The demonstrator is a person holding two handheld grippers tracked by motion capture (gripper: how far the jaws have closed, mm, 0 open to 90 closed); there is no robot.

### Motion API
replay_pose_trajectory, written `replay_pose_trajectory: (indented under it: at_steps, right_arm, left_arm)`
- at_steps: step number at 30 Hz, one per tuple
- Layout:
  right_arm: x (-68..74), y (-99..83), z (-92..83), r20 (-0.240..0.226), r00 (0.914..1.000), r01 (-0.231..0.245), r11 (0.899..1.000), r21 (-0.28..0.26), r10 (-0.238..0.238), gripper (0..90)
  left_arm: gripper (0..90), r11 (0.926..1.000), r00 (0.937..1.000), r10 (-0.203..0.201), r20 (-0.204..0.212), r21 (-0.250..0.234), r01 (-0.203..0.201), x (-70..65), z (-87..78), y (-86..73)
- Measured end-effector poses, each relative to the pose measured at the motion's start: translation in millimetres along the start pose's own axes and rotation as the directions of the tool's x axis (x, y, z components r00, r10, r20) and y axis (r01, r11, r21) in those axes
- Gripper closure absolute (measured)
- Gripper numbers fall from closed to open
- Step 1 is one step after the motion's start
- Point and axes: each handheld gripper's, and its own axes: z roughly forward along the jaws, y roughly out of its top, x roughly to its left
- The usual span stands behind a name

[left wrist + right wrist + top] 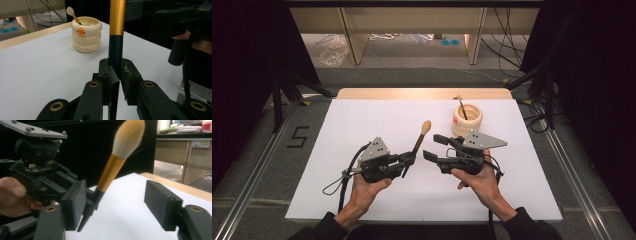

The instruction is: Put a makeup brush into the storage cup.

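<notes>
Brush handoff, midway
Left gripper (408,161) clamps makeup brush (421,136) upright; right gripper (432,147) jaws wide, unloaded; holder (467,120) drop-in pending.

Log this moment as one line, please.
left gripper: shut on makeup brush, bristles up | right gripper: open, beside brush | holder: far right, second brush inside

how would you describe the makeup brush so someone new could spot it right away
Start at the white table and find the left tool, near the middle. The makeup brush stands up from its shut jaws, which clamp the dark lower handle. Its gold ferrule and fluffy tan-tipped head set it apart from the thin stick that leans in the cream ringed holder at the far side.
</notes>
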Motion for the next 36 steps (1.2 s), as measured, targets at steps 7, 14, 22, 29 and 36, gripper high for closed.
replay_pose_trajectory:
  at_steps: [7,14,22,29,36]
  right_arm:
    - [-1.2,-0.8,6.4,-0.017,0.9995,-0.026,0.999,-0.023,0.026,42.5]
    - [-0.2,1.7,11.1,-0.039,0.9987,-0.032,0.999,-0.018,0.032,45.7]
    - [0.4,1.9,16.1,-0.057,0.9980,-0.031,0.999,-0.030,0.029,52.4]
    - [-1.1,1.3,17.6,-0.077,0.9952,-0.065,0.997,-0.050,0.061,59.1]
    - [-2.0,1.0,17.8,-0.096,0.9928,-0.077,0.996,-0.049,0.072,64.6]
  left_arm:
    - [78.8,0.9999,0.9999,-0.010,-0.001,-0.004,0.010,-3.5,-0.6,0.8]
    - [78.8,1.0000,1.0000,-0.001,0.005,-0.005,0.001,-5.3,0.2,1.1]
    - [78.8,0.9999,0.9999,0.013,0.002,-0.007,-0.013,-7.9,0.6,1.6]
    - [78.8,0.9998,0.9999,0.014,-0.001,-0.012,-0.014,-8.6,0.8,1.7]
    - [78.8,0.9995,0.9997,0.025,0.003,-0.020,-0.025,-9.7,2.1,1.0]
